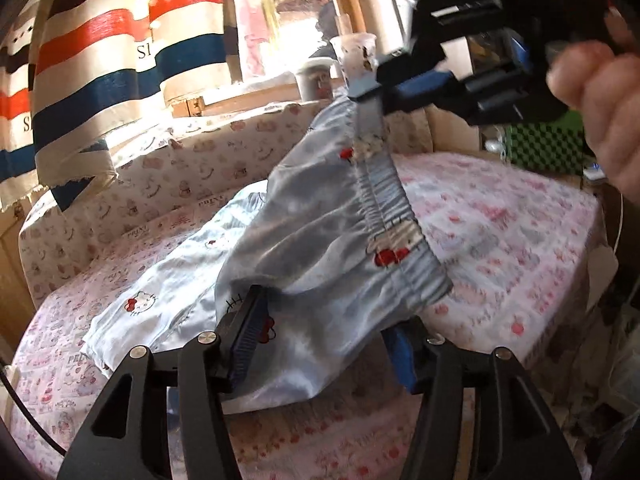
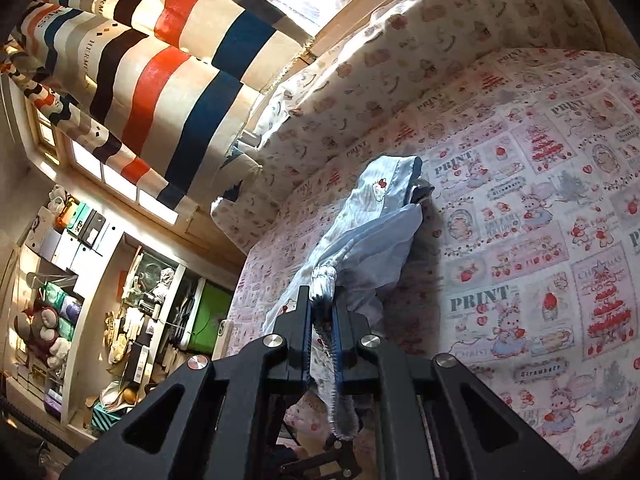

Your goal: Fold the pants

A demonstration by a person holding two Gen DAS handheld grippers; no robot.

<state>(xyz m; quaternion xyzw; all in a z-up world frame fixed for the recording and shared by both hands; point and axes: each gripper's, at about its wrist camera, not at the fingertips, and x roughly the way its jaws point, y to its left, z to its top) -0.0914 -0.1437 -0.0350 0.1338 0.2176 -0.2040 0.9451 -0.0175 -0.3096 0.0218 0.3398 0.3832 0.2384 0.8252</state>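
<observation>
Satin-like pale blue pajama pants [image 1: 320, 216] hung lifted by their elastic waistband [image 1: 384, 184] above the bed [image 1: 500, 208], legs trailing onto the printed sheet. The right hand-held gripper [image 2: 323, 344] was pressed together, pinching the gathered waistband; the left hand-held gripper [image 1: 324, 344] stood spread with cloth draped between its fingers (not clamping, as far as could be seen). The fabric looked light, limp and slippery, so the thicker waistband seemed the surest hold. A striped curtain [image 1: 120, 40] hung over a sunlit window, and cluttered shelves [image 2: 132, 296] lined the room's far side.
</observation>
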